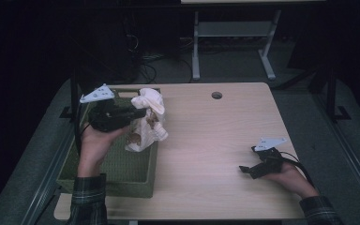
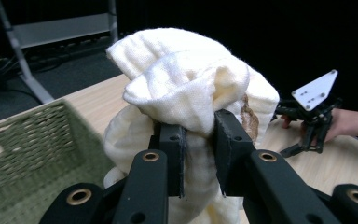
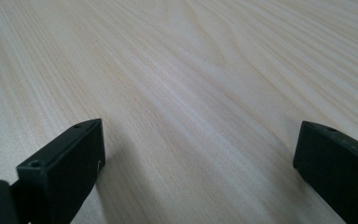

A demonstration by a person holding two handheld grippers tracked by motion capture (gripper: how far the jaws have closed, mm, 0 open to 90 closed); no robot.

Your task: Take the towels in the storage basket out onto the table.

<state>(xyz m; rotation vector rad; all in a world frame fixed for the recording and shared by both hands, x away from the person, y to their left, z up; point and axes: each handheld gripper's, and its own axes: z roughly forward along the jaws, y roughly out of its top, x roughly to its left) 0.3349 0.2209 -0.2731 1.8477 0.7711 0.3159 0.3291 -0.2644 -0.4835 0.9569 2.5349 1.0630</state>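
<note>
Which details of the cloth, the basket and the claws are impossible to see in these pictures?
- Brown print on cloth: high view, too small; left gripper view, folds hide it.
- Basket floor: high view, partly hidden by the cloth and left claw.
- Right claw: tips cut off by the right gripper view's edges.

Left hand-held gripper (image 1: 138, 112) raised, clamped, right hand-held gripper (image 1: 246, 171) low, jaws apart

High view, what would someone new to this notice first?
A cream cloth bunched up and pinched in the left gripper, hanging above the green woven basket at the table's left edge. Across the pale wooden table, the right gripper rests low near the right edge, jaws wide apart with nothing between them.
</note>
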